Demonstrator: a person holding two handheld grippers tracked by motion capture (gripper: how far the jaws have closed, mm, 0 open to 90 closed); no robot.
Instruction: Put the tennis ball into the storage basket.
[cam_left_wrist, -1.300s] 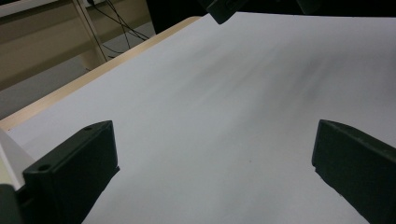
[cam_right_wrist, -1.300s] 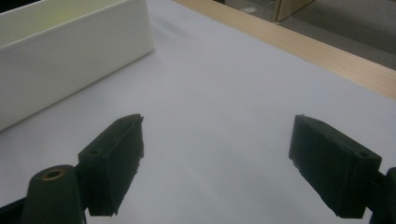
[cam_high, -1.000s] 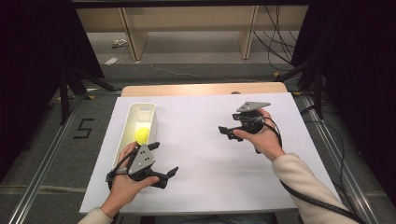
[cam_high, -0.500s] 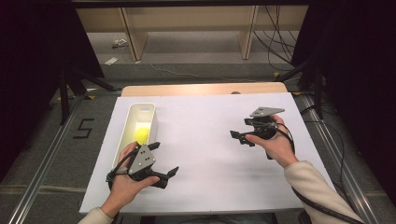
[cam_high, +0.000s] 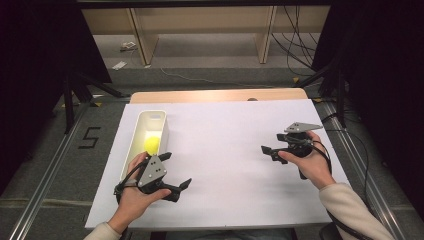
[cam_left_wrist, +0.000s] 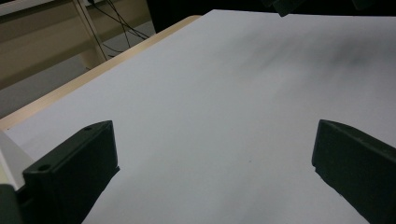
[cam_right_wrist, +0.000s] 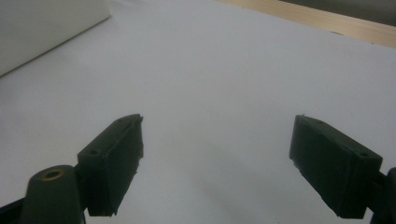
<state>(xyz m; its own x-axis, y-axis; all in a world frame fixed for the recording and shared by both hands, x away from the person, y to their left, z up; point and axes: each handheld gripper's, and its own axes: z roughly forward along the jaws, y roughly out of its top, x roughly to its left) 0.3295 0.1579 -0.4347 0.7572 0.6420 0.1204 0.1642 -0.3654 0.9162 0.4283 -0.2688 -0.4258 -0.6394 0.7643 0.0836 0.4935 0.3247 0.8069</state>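
Note:
A yellow ball (cam_high: 152, 143) lies inside a long white bin (cam_high: 140, 131) at the left of the white-covered table (cam_high: 225, 130). My left gripper (cam_high: 176, 169) is held just in front of the bin's near end, open, with only bare white surface between its jaws (cam_left_wrist: 215, 154). My right gripper (cam_high: 268, 153) hovers at the table's right side, pointing left. It is open too, and its jaws (cam_right_wrist: 217, 140) frame bare white surface.
The bin's white wall (cam_right_wrist: 46, 28) shows far off at upper left in the right gripper view. A strip of wooden table edge (cam_high: 215, 95) runs along the far side. Beyond it stand shelf legs (cam_high: 140, 35) and floor cables (cam_high: 295, 35).
My right gripper has moved to the right and a little nearer the front edge, staying open. The left gripper, bin and ball have not moved.

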